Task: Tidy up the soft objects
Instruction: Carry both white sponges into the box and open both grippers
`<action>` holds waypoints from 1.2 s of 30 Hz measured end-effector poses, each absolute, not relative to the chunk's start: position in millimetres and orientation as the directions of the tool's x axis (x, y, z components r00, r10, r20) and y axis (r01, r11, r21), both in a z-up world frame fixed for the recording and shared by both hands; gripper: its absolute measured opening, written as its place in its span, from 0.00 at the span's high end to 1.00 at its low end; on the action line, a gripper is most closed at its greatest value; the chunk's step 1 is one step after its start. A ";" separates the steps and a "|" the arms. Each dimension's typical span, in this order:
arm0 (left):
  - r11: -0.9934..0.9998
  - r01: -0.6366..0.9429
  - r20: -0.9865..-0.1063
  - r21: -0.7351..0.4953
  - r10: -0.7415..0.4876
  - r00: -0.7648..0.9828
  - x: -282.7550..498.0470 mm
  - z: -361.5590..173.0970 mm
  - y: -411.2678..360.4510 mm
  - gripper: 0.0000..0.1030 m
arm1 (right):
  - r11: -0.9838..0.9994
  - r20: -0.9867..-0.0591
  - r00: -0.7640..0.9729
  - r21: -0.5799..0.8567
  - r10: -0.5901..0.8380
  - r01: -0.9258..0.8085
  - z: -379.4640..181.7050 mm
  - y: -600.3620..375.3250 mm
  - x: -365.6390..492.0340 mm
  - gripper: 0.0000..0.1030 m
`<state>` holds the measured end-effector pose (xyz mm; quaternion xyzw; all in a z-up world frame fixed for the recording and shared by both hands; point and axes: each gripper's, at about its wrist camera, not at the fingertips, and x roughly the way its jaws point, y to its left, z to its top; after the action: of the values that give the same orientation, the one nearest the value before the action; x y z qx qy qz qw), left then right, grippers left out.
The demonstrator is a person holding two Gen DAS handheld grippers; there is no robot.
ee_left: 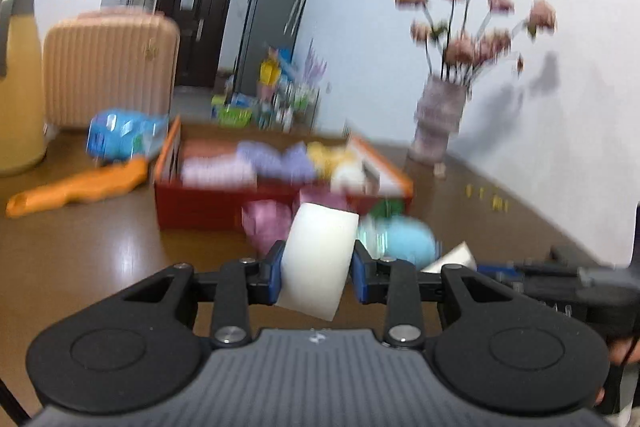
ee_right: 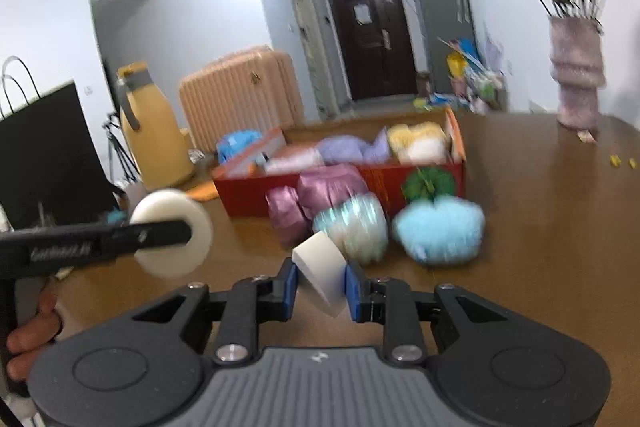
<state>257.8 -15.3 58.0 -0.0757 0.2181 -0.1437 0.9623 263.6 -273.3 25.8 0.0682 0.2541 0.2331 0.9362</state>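
Left gripper [ee_left: 318, 269] pinches a round white sponge [ee_left: 320, 259] between its blue pads, above the table [ee_left: 100, 259]. Right gripper [ee_right: 321, 287] likewise clamps a white wedge sponge [ee_right: 322, 273]. Red box [ee_right: 248, 193] contents blurred, indistinct.

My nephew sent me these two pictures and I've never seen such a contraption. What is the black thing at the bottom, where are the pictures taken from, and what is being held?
No robot: a person carries one pair of hand-held tongs in each hand, each with a camera looking along its fingers. In the left camera's picture the left tongs squeeze a round white sponge. In the right one the right tongs grip a white wedge sponge. On the brown table stands a red box already holding soft things; pink, mint and blue puffs lie before it.
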 end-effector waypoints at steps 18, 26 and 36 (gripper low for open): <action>0.973 0.130 -0.671 -0.191 -0.227 0.706 502.3 21.1 13.3 0.46 | 0.796 -0.696 0.431 0.353 0.575 -0.492 8.2 -189.8 539.0 0.68; 0.967 0.173 -0.599 -0.185 -0.251 0.761 479.4 44.1 33.3 0.26 | 0.796 -0.701 0.422 0.358 0.575 -0.488 8.0 -193.8 547.7 0.41; 0.978 0.179 -0.498 -0.106 -0.208 0.842 415.1 102.1 27.2 0.21 | 0.869 -0.572 0.667 0.196 0.477 -0.453 101.9 -257.1 473.7 0.33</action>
<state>415.1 27.2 102.1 -0.0275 0.2622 -0.1007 0.9593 473.7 -257.1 101.9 0.0186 0.3187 0.2549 0.9128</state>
